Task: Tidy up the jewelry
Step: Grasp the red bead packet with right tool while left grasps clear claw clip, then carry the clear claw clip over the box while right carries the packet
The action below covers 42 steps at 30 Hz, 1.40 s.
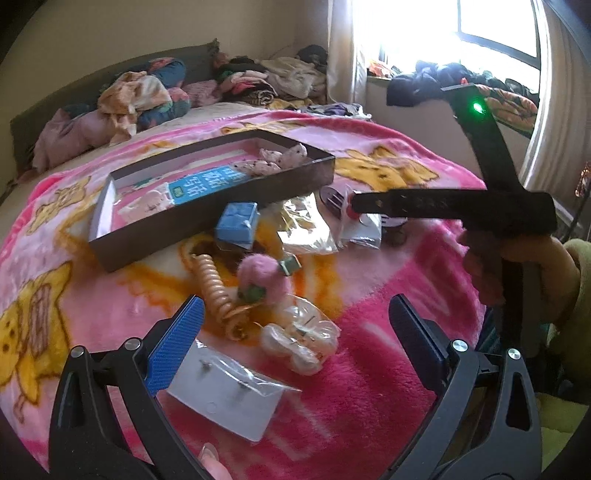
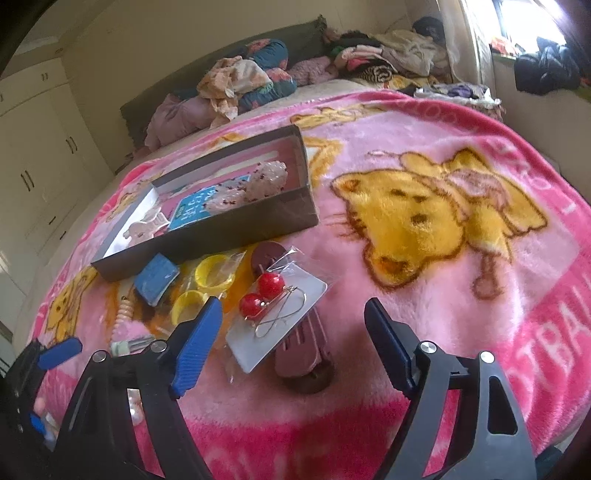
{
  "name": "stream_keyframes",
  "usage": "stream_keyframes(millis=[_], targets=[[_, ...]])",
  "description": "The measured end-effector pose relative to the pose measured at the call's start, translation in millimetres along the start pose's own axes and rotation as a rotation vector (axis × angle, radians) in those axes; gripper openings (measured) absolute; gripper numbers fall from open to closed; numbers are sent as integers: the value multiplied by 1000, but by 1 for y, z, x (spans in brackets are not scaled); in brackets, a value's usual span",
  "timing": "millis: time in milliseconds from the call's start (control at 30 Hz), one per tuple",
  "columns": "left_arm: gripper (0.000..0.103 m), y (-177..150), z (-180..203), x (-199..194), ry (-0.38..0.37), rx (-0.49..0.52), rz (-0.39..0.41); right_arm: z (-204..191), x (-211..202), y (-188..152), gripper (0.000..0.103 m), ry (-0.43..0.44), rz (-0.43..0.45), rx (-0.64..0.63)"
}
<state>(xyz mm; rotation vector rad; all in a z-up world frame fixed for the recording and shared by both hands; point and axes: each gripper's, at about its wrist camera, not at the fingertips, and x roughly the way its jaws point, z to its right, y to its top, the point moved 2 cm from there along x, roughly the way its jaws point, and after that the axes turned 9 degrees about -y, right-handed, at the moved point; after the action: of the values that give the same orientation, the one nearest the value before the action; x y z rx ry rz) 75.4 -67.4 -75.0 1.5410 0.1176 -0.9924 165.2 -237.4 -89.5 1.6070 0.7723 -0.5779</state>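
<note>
A dark open box (image 1: 207,214) lies on the pink blanket and holds a beaded pink piece (image 1: 280,158); the box also shows in the right wrist view (image 2: 236,225). Jewelry lies loose in front of it. My left gripper (image 1: 295,339) is open above a pearly flower clip (image 1: 299,339), with a coiled peach band (image 1: 218,291), a pink fuzzy ball (image 1: 262,277) and a white earring card (image 1: 225,395) close by. My right gripper (image 2: 291,343) is open over a card with red ball earrings (image 2: 273,306) and a mauve hair clip (image 2: 303,354).
A small blue box (image 2: 155,280) and yellow rings (image 2: 214,275) in a clear bag lie beside the dark box. Piled clothes (image 2: 243,85) sit at the bed's far side. Cupboards (image 2: 33,155) stand on the left, a window (image 1: 491,29) on the right.
</note>
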Motion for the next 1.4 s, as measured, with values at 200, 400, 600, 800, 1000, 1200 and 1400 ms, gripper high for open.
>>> stream_keyframes(millis=[200, 400, 600, 800, 1000, 1200, 1400], targets=[[79, -2, -1, 12, 2, -2, -44, -3, 9, 6, 67, 9, -6, -8], [66, -4, 1, 22, 31, 12, -82, -9, 9, 6, 51, 24, 11, -35], [44, -3, -1, 21, 58, 10, -81, -13, 4, 3, 39, 22, 41, -61], [31, 1, -5, 15, 37, -13, -71, 1, -2, 7, 33, 18, 64, -2], [30, 2, -8, 9, 0, -48, -65, 19, -8, 10, 33, 13, 84, 60], [30, 9, -7, 2, -5, -52, -37, 21, -13, 10, 32, 9, 102, 64], [30, 19, -12, -2, 4, -56, -7, 19, -20, 12, 31, 14, 126, 52]])
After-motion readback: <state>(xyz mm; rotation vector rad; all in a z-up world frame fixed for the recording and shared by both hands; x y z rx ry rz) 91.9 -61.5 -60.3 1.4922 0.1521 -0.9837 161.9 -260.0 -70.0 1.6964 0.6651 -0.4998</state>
